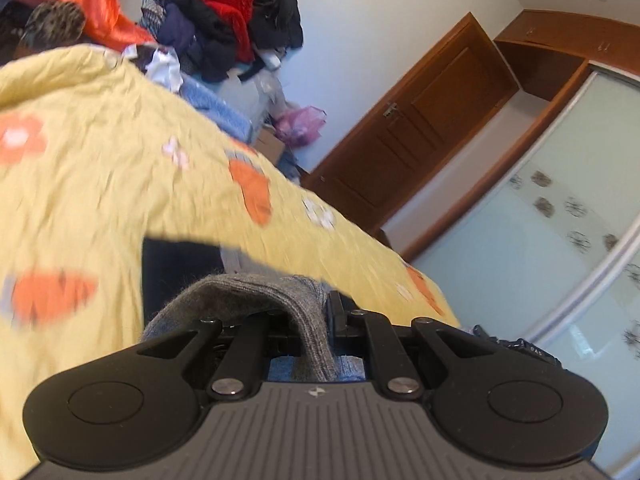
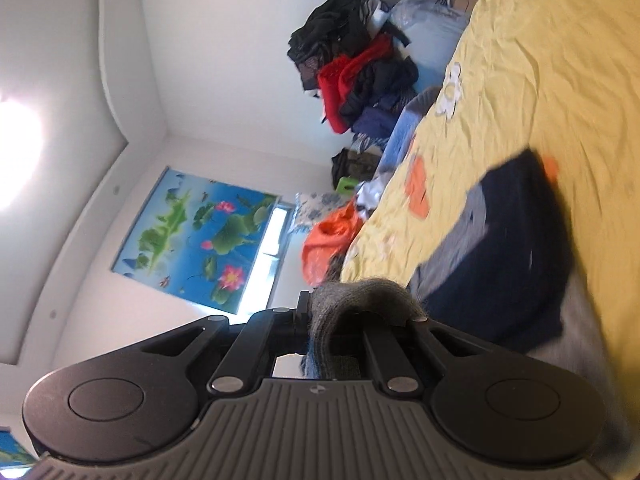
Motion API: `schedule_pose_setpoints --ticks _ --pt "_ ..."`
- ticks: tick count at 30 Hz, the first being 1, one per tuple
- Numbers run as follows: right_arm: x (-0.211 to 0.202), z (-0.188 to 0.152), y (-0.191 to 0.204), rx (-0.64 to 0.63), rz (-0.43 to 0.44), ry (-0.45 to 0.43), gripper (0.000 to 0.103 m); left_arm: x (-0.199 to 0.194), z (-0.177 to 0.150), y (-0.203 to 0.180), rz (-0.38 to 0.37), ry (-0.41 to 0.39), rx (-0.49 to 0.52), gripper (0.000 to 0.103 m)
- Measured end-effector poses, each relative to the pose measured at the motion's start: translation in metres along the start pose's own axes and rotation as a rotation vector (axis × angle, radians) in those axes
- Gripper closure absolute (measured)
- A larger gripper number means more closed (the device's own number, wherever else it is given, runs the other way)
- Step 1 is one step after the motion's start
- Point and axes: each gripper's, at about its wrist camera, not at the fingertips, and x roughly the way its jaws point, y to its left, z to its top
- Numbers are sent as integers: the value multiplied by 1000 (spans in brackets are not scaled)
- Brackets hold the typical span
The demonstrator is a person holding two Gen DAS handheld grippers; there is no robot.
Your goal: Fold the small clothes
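Plainly, both claws are closed on the same knitted garment: the left claw (image 1: 316, 320) pinches a fold of grey knit (image 1: 256, 296) that drapes over its fingers and hangs down between them; the right claw (image 2: 336, 320) grips a like fold of the grey knit (image 2: 360, 292), with the rest of the garment, dark navy with grey bands (image 2: 512, 248), trailing away over the yellow flowered bedspread (image 2: 560, 80). In the left view a dark panel (image 1: 180, 268) shows just beyond the fingers, probably the same garment, though blur makes that uncertain. So the garment is lifted at one edge by two corners, its body lying on or just over the bed.

The step in hand seems to be carrying that edge across to lay a fold. To do it well: keep the two claws level with one another and evenly apart so the edge stays taut and straight; bring it down squarely over the navy body; do not let go until the edge rests flat; keep clear of the heap of clothes (image 1: 224, 20) at the far end of the bed.
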Motion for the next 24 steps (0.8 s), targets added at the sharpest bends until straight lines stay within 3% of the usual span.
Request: schedule_pose_setpoints --ticks 4,6,7,8,9,11,14,17,20,23,24 --pt "47 39 -36 2 -124 -32 89 57 24 17 113 -18 27 93" --pt "68 50 -56 -5 -195 -56 83 87 28 30 191 -15 37 93" --pt "77 54 -67 -5 -238 -66 83 100 28 38 227 4 21 88" --pt "83 57 -77 1 -286 -86 76 112 29 49 262 44 -21 79" --pt "88 59 -85 13 -342 -105 58 120 30 59 293 83 -76 72" --pt "92 58 -95 22 -385 -128 38 123 26 74 277 112 -164 30" --pt "82 48 -89 -12 -347 -126 25 98 17 70 255 60 -132 23" --pt "63 41 -71 -79 -387 -134 23 62 4 56 270 11 -69 21" --pt "34 29 -38 -250 -489 -199 23 19 -21 32 264 -51 28 21" --pt "12 -8 20 -706 -743 -302 23 -19 -51 -1 297 -103 202 20" --pt "4 -25 35 -840 -792 -330 22 -31 -62 -11 311 -123 250 19"
